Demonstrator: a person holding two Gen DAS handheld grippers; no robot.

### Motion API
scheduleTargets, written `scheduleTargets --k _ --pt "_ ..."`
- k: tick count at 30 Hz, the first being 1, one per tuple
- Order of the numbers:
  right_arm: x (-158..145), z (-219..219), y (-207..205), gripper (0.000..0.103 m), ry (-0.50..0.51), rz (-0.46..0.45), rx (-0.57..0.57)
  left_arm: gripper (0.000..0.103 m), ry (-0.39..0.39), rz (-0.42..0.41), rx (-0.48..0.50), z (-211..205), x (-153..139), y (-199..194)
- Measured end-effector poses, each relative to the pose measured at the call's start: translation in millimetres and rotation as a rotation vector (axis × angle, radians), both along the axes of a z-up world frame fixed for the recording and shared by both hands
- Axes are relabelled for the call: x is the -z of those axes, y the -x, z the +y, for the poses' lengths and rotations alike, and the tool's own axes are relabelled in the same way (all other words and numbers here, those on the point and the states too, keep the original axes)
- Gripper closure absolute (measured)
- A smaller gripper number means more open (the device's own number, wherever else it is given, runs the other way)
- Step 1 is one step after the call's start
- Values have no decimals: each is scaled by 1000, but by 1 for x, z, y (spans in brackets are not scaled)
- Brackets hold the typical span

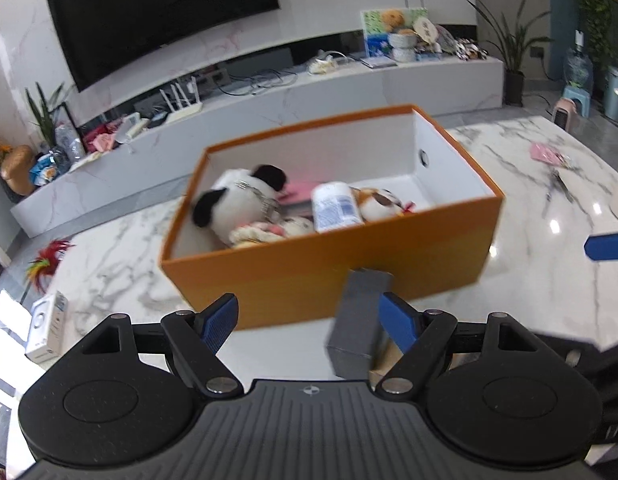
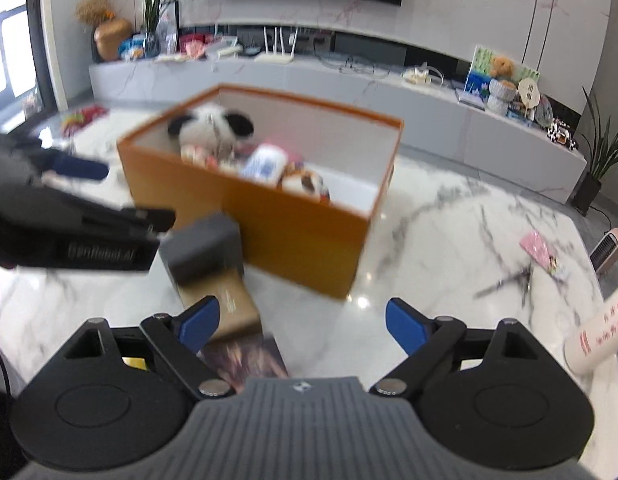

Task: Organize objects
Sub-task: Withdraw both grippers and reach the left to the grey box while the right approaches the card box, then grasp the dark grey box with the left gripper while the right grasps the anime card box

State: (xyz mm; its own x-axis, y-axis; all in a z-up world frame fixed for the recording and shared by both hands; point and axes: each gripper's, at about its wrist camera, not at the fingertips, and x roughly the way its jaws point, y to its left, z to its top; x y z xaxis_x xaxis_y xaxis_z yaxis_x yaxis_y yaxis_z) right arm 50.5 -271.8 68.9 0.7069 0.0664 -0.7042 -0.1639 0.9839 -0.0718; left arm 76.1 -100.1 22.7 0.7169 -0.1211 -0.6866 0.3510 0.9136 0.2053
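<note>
Marble worktop (image 1: pixel 509 200): orange box (image 1: pixel 329 268) collects toys. Left gripper (image 1: pixel 309 320) jaws apart beside grey carton (image 1: pixel 359 328), possibly touching; right gripper (image 2: pixel 303 322) jaws apart, empty.

Home living room. Big wall-mounted television (image 1: pixel 165 16) over long marble media bench (image 1: pixel 269 108) cluttered with router (image 1: pixel 183 100), cables, teddy bear (image 1: pixel 395 20). Potted plants (image 1: pixel 509 52), marble table (image 1: pixel 529 208), window (image 2: pixel 13 52) at side.
</note>
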Motion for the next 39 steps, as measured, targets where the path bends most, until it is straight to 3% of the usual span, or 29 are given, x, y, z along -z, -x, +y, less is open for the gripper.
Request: scheduleTargets --k 14,21,24,26,30,32,36,39 --pt "24 -26 3 12 -21 63 16 11 63 146 23 -21 39 -17" --pt "34 -28 0 12 -30 93 5 11 247 282 -36 2 52 -45" --pt "37 -29 -2 12 -41 100 4 12 253 280 -42 2 56 -49" --pt "40 -29 -4 12 -54 107 0 23 246 283 -41 1 59 -51" --pt "51 -22 -9 12 -70 141 -28 33 268 285 -45 0 64 -55" --pt "56 -16 -10 12 -74 157 -49 48 287 279 -57 2 64 -58" --pt "65 -4 -11 12 -82 180 -92 54 327 301 -73 9 66 -63" --pt "71 4 -12 11 -71 194 -132 57 315 298 -77 10 64 -63"
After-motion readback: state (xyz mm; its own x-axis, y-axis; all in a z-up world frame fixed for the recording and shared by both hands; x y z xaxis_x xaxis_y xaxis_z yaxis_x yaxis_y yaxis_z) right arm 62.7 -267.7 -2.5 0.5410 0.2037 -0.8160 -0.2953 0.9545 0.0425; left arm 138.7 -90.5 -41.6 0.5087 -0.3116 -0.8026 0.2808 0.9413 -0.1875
